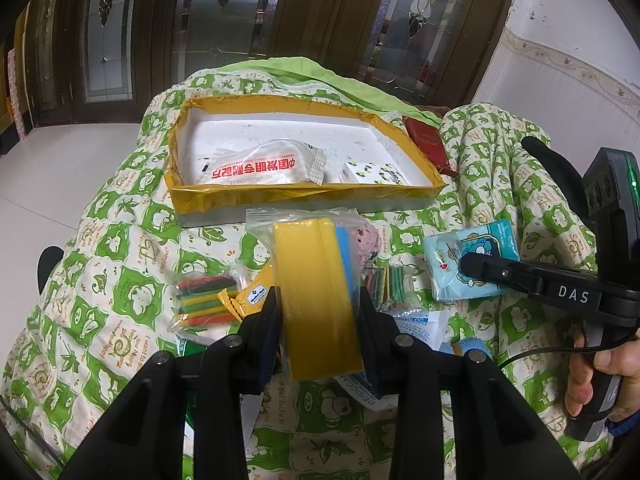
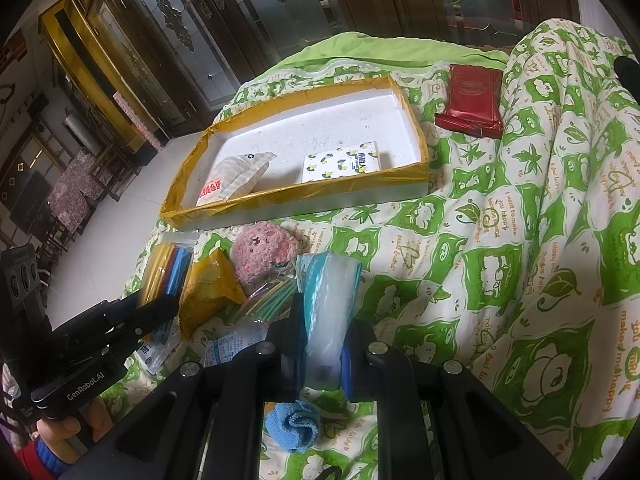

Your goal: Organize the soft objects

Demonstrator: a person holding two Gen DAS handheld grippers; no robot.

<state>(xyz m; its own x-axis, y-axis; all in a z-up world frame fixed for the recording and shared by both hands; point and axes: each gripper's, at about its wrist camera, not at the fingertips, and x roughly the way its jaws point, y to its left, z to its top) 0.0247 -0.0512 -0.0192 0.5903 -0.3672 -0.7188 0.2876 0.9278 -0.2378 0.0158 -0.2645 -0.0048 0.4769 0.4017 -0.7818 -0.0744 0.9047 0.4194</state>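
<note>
Left gripper [image 1: 318,312] clamped on yellow sponge pack [image 1: 316,280] above green quilt [image 1: 120,280], right gripper [image 2: 322,344] closed on blue tissue packet [image 2: 326,300], yellow-rimmed tray [image 1: 304,196] beyond, holding two packets.

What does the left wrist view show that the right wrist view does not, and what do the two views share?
Only the left wrist view shows the blue cartoon print on the tissue pack and a bag of coloured sticks lying left of the left gripper.

Only the right wrist view shows the blue cloth under the right gripper and the whole red packet.

Both show the yellow-edged tray, the white pouch and lemon-print pack in it, the pink crocheted toy and the green patterned quilt.
</note>
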